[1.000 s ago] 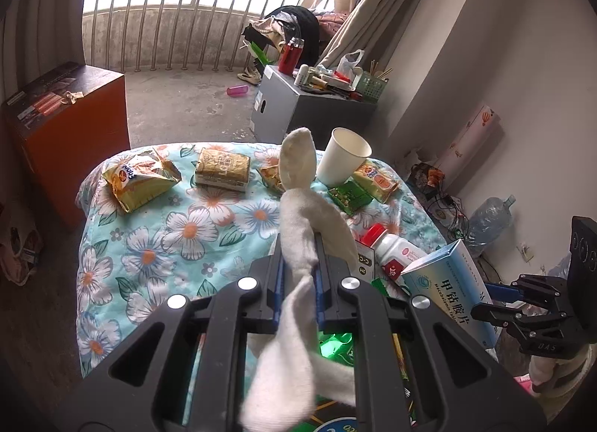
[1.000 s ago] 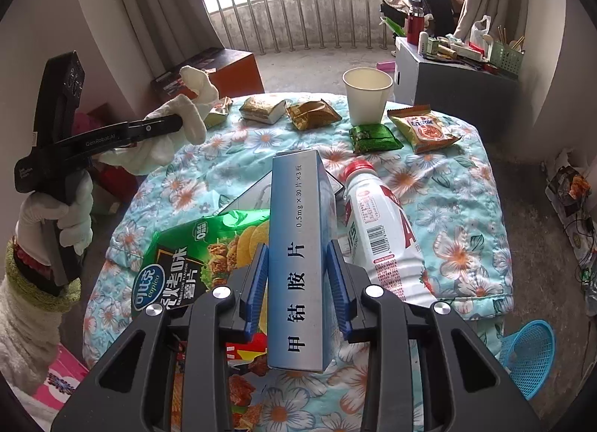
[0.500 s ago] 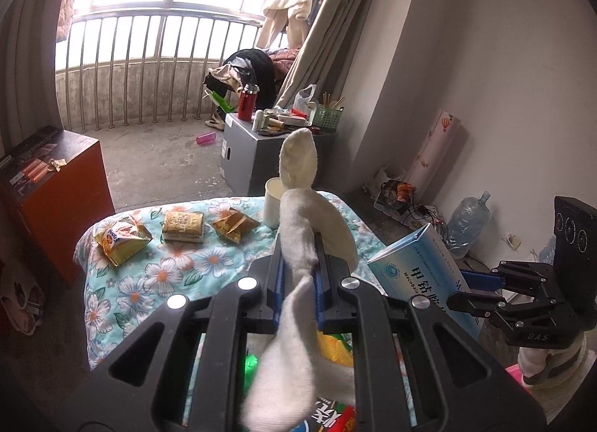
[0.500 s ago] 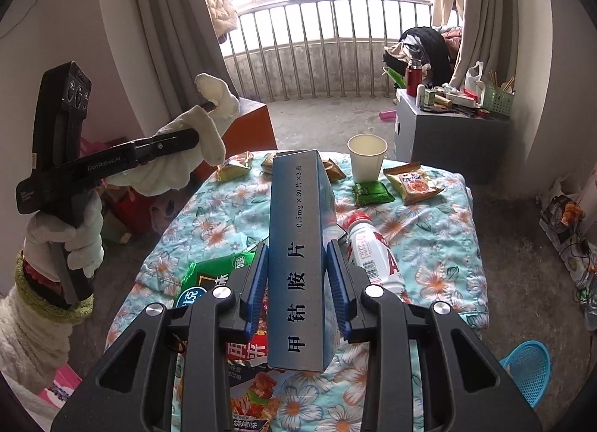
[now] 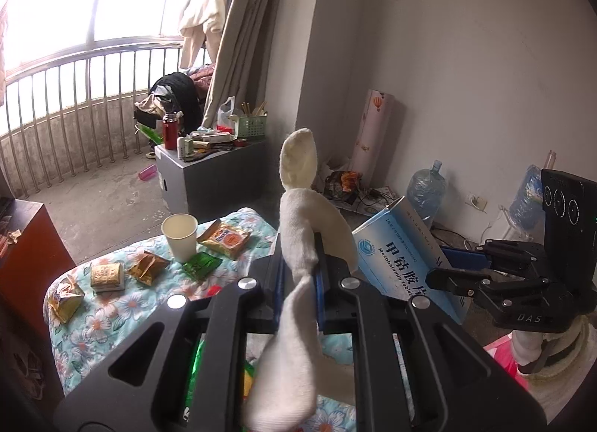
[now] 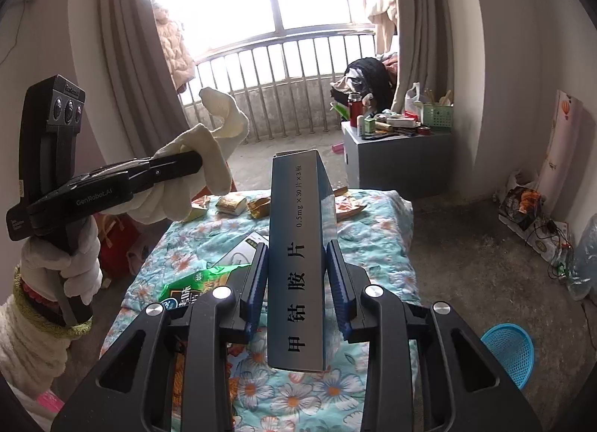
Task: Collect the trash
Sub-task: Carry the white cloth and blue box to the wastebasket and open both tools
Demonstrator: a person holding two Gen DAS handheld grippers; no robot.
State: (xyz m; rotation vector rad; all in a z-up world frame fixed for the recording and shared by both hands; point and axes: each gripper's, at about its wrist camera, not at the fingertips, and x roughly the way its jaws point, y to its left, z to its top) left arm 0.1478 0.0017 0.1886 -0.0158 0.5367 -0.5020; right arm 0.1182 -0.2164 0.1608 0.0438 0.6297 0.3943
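Sock [image 5: 298, 215], off-white, limp: pinched at its middle between the left gripper [image 5: 296, 279] jaws, which are nearly closed on it. Toe end stands up above the jaws, the other end hangs down toward the camera. In the right wrist view the same sock [image 6: 209, 155] droops on both sides of the left gripper [image 6: 186, 163], held up in the air left of the table.

Box [image 6: 298, 256], blue and silver with Chinese print: clamped flat-sided between the right gripper [image 6: 298, 282] jaws, part open to the box's width, pads pressing both long faces. It is held lengthwise, far end pointing away and up. From the left wrist view the box [image 5: 403, 256] sits in the right gripper [image 5: 444, 264] at the right, off the table.

A gloved hand [image 6: 63, 264] with a fuzzy cream sleeve grips the left handle.

Table [image 6: 373, 241] under a floral cloth, below both grippers. On it: paper cup [image 5: 180, 232] upright near the far edge, orange snack packet [image 5: 225, 238] beside it, green packet [image 5: 202, 264], two gold packets [image 5: 147, 267] and a yellow one [image 5: 66, 297] further left. Green chip bag [image 6: 201, 282] nearer the camera.

Blue basket [image 6: 509, 351] on the floor, right of the table. Grey cabinet [image 6: 395, 163] with clutter near the balcony rail. Water jug [image 5: 425, 189] by the wall.
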